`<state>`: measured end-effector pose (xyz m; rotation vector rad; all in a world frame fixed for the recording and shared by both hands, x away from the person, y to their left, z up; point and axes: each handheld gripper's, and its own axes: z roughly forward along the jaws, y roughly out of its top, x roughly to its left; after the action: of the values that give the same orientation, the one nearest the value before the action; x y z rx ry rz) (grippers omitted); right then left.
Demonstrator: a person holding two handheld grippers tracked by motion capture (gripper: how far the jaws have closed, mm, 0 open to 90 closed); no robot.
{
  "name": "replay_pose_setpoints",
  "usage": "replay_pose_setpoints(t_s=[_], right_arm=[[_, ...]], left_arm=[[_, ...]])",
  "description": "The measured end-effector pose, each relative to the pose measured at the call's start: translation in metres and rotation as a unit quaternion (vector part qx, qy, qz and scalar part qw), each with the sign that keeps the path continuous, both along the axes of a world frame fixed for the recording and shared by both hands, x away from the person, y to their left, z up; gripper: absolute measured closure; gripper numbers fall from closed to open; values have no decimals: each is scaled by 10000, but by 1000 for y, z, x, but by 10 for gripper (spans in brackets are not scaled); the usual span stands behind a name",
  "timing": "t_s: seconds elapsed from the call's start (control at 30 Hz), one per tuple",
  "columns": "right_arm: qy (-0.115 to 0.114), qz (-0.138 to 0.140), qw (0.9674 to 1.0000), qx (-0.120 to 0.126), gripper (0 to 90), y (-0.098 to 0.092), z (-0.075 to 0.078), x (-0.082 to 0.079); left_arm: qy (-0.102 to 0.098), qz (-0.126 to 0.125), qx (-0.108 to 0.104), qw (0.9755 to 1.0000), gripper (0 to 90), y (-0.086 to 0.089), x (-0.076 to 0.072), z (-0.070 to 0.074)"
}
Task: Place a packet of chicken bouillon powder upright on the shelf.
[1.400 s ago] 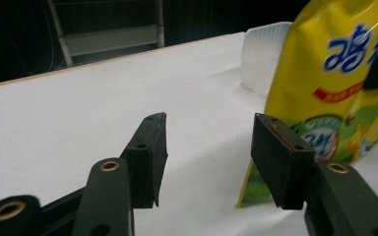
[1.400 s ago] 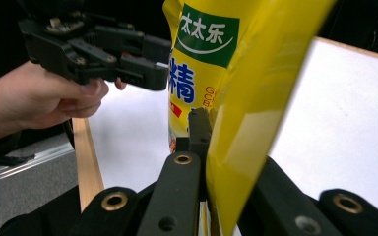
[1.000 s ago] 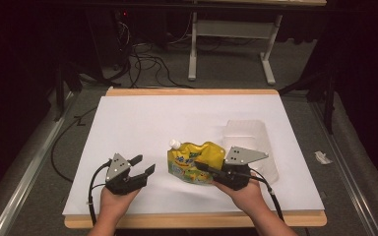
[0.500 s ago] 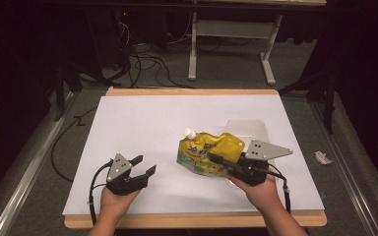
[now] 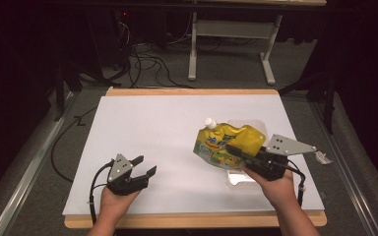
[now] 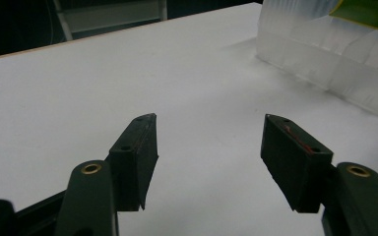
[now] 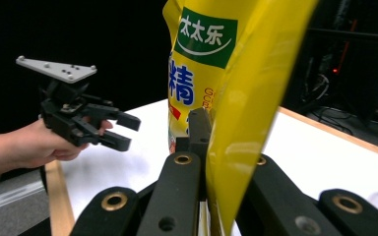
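Note:
A yellow spouted pouch (image 5: 225, 140) with a white cap (image 5: 209, 122) and a green label hangs above the table's right side, cap end up and to the left. My right gripper (image 5: 234, 150) is shut on its lower edge. In the right gripper view the pouch (image 7: 211, 73) rises tall between the closed jaws of the right gripper (image 7: 207, 129). My left gripper (image 5: 146, 165) rests low near the front left of the white table (image 5: 157, 128), open with nothing between its fingers. Its jaws stand wide apart in the left gripper view (image 6: 209, 123).
A clear plastic container (image 5: 240, 176) sits on the table under and behind the pouch; in the left gripper view the container (image 6: 325, 59) is at the far right. A wooden edge (image 5: 192, 220) runs along the table front. Cables and a desk frame lie on the floor beyond.
My right gripper has carried the pouch to the right and raised it over the clear container, tilting the cap end upward. The left gripper has stayed in place, open.

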<state>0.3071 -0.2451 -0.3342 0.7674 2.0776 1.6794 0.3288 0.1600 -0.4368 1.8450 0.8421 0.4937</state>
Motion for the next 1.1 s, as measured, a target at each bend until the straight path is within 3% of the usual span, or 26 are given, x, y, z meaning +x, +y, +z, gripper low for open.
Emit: replay_pose_setpoints(t_s=[0.37,0.63,0.93,1.1], right_arm=[[-60,-534,9985,85,900,-42,4,6],[156,-864,9961,96,900,-72,-7,21],[313,-888,9953,-209,900,-88,-16,44],[417,-776,9959,-211,900,-88,-19,59]], left_arm=[[-5,-51,35,10000,394,0,0,0],[10,-63,57,10000,394,-1,0,0],[5,-45,102,9999,395,-1,-1,0],[3,-28,106,9999,394,0,-1,0]])
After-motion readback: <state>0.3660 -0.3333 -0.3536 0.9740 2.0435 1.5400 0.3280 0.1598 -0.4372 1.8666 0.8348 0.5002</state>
